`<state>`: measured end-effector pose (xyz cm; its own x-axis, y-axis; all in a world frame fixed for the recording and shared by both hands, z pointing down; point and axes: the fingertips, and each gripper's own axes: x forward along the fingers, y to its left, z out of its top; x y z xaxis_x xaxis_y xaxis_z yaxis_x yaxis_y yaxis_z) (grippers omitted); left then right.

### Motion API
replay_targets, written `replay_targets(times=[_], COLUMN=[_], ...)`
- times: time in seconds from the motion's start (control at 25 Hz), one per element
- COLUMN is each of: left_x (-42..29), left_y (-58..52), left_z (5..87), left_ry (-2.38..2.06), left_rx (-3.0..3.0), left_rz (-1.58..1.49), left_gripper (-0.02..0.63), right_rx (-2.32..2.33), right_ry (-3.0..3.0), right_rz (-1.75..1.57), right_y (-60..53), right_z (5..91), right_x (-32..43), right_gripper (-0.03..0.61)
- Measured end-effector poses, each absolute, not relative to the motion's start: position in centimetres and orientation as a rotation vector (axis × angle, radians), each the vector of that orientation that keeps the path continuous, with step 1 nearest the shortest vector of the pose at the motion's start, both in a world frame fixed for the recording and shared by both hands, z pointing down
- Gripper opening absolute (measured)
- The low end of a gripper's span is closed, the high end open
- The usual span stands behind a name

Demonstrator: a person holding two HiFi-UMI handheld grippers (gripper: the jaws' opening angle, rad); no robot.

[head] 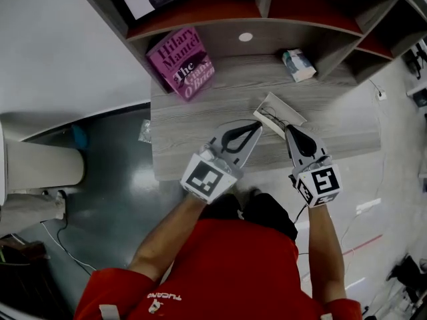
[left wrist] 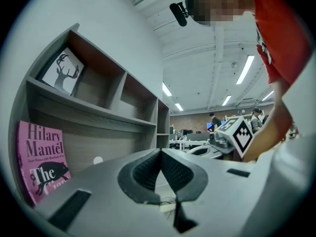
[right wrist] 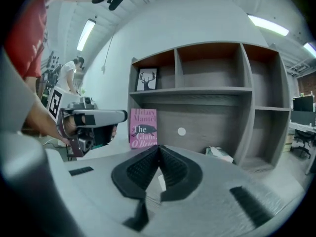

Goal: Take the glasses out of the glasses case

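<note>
Glasses case (head: 284, 109): white, lying open | left gripper (head: 257, 125): pressed together | right gripper (head: 288, 130): pressed together

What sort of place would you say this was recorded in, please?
Most likely an open-plan office or lab: long ceiling strip lights and rows of workstations fill the background, and a wooden desk with a shelf unit and a pink book stands in front, like a staged study corner.
</note>
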<state>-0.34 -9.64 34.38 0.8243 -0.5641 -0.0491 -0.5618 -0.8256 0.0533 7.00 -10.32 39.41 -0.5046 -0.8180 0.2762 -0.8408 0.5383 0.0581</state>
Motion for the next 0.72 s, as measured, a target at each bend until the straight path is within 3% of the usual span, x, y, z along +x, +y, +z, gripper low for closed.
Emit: replay_targets(times=[0.72], left_x=[-0.5], left_y=[-12.8], left_z=[38.0], left_ry=[-0.991], left_rx=[2.861], left_rz=[-0.069], left_gripper=[0.009], right_rx=[1.068], right_ry=[-2.076], right_rz=[0.216], right_y=[-15.6], right_z=[52.7], right_x=[8.3], right_gripper=[0.094])
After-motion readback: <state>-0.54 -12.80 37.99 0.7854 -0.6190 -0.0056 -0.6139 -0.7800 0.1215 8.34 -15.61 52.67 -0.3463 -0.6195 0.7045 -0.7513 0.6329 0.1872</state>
